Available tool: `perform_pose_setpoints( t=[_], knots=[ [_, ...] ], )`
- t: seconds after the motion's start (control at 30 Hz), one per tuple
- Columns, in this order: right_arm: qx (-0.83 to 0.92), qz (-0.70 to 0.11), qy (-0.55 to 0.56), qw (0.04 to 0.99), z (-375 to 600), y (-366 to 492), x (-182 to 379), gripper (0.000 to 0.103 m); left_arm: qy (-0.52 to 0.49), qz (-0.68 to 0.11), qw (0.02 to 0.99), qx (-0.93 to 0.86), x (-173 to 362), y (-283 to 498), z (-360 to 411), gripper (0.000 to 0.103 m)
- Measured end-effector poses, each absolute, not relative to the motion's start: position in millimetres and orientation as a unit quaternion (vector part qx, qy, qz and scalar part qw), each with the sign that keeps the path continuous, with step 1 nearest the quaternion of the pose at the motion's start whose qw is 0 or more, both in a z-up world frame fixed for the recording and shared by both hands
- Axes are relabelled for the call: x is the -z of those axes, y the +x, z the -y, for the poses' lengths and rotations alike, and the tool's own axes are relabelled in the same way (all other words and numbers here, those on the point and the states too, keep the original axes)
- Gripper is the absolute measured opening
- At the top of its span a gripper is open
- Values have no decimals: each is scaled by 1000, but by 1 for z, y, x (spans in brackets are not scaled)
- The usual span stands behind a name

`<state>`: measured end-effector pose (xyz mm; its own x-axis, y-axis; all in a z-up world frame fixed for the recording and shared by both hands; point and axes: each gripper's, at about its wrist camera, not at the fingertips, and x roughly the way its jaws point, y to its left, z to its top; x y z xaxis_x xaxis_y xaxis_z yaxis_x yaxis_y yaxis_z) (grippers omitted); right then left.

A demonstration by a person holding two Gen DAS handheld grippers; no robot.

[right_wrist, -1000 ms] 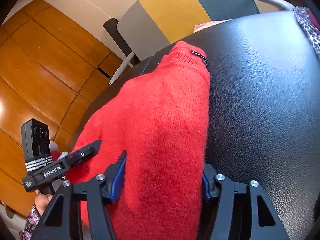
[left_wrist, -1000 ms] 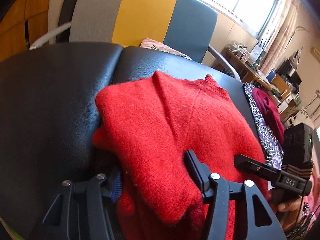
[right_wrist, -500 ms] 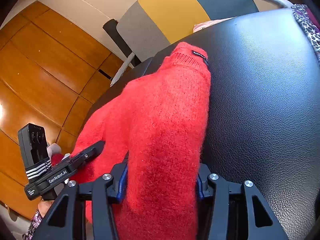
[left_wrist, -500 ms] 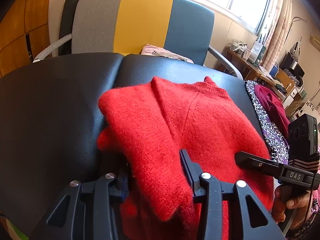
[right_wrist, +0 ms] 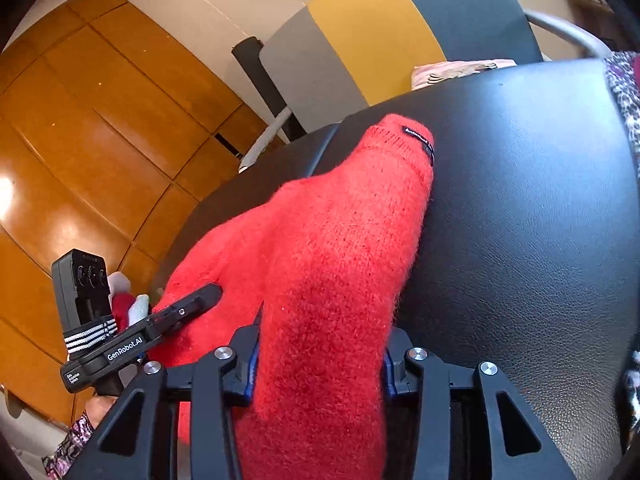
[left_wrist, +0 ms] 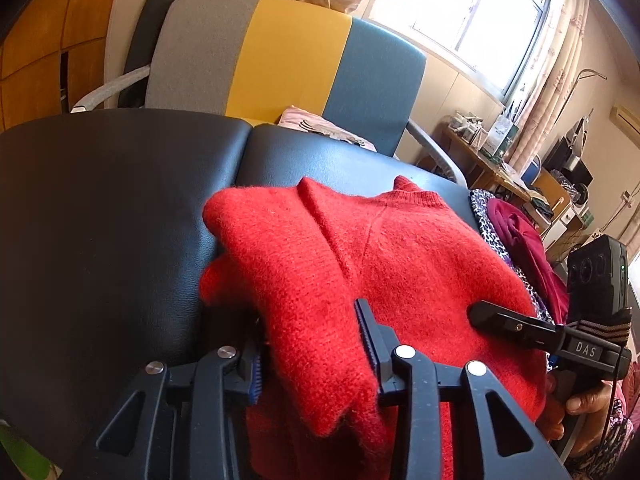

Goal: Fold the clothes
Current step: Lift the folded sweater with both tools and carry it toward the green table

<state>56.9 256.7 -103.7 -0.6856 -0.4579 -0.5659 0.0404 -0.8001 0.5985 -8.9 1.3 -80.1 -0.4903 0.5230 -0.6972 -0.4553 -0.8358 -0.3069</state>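
Note:
A fuzzy red sweater lies on a black leather surface, collar at the far end. My left gripper has the sweater's near left edge between its jaws, which are closing, and the pads press into the knit. In the right wrist view the sweater fills my right gripper; its jaws are closing too, with the pads squeezing the bunched near right edge. The right gripper's finger rests over the sweater at the right. The left gripper's finger shows at the left.
A grey, yellow and blue chair stands behind the surface with a pink garment on its seat. A leopard-print cloth and a dark red garment lie at the right edge. A cluttered desk stands by the window.
Both pairs of jaws have narrowed onto the sweater's near edge. Both grippers have risen a little, and the near edge has lifted with them.

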Motion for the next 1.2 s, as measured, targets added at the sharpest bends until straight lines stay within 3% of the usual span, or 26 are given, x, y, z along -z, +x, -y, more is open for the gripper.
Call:
perform_pose_setpoints(
  t=[0.3, 0.53, 0.83, 1.2],
  knots=[
    [880, 262, 357, 172, -235, 46, 67, 45, -374, 8, 236, -897, 39, 8, 12, 38],
    [886, 218, 328, 245, -181, 15, 11, 44, -339, 30, 172, -925, -13, 9, 73, 37],
    [856, 158, 305, 387, -50, -36, -51, 44, -281, 57, 31, -958, -77, 28, 194, 37],
    [777, 97, 255, 567, 186, -93, -129, 44, -209, 102, -154, -960, -160, 58, 398, 37]
  ],
)
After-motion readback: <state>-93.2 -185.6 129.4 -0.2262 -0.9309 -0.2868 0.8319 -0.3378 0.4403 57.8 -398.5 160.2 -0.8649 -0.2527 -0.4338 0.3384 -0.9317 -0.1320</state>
